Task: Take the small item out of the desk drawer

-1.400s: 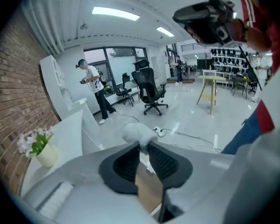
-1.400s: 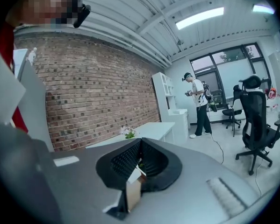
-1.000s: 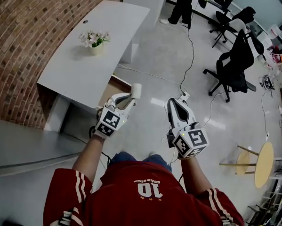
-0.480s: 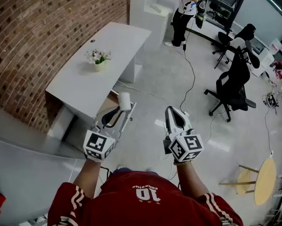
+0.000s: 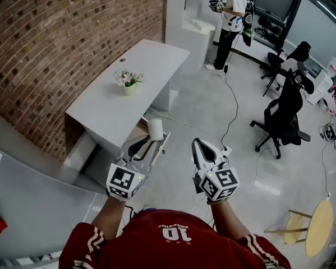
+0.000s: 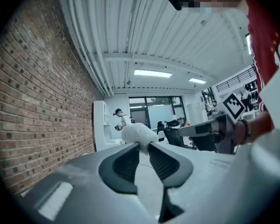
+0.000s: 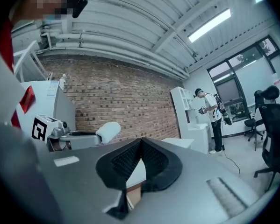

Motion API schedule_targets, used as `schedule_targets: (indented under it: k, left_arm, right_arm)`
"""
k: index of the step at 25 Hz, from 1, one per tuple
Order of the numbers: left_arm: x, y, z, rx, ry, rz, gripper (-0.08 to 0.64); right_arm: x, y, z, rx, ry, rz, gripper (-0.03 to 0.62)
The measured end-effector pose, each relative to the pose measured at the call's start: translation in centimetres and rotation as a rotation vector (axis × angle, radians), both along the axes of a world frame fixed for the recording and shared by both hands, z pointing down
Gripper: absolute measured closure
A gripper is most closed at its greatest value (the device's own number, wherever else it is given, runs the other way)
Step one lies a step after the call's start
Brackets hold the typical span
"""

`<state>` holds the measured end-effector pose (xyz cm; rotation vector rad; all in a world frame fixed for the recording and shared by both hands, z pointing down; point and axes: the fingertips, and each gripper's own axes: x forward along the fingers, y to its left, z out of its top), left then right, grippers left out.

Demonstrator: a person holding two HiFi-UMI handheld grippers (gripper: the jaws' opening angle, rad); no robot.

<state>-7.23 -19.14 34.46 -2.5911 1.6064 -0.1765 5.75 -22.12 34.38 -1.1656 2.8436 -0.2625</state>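
My left gripper (image 5: 151, 134) is shut on a small white roll-shaped item (image 5: 155, 128), which sticks out past the fingertips above the open wooden desk drawer (image 5: 138, 134). The left gripper view shows that white item (image 6: 139, 134) pinched between the two black pads at their tips. My right gripper (image 5: 199, 144) hangs over the floor to the right of the drawer, jaws shut with nothing in them. In the right gripper view the pads (image 7: 140, 157) meet, and the left gripper with the white item (image 7: 108, 130) shows at the left.
A white desk (image 5: 128, 94) with a small flower pot (image 5: 128, 81) runs along the brick wall (image 5: 55, 38). A person (image 5: 228, 15) stands at the far end. A black office chair (image 5: 285, 114), a floor cable (image 5: 233, 116) and a round wooden stool (image 5: 315, 226) lie to the right.
The view has pulled back and tilted up, so more of the room shows. Both grippers sit lower in the picture; the left one still holds the white item over the drawer.
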Motion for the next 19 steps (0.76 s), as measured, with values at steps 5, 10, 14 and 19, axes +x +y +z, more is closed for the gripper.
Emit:
schedule_targets:
  k: [5,10,14,19]
  left_arm:
    - [-0.5,0.1,-0.7,0.011,0.012,0.002,0.482]
    - [-0.9,0.1,-0.4,0.009,0.001,0.01,0.482]
    - [-0.9,0.2,-0.5,0.018,-0.005,0.008,0.482]
    - [-0.3,0.2,-0.7,0.012,-0.005,0.02,0.482]
  right_arm:
    - [0.1,-0.1,-0.5,0.011,0.009,0.011,0.603]
    - [0.5,-0.3,-1.1,0.004,-0.015,0.026,0.603]
    - [0.5,0.0,-1.8,0.021,-0.024,0.02,0.603]
    - [1.0,0.2,-2.5,0.036,-0.022,0.018,0.603]
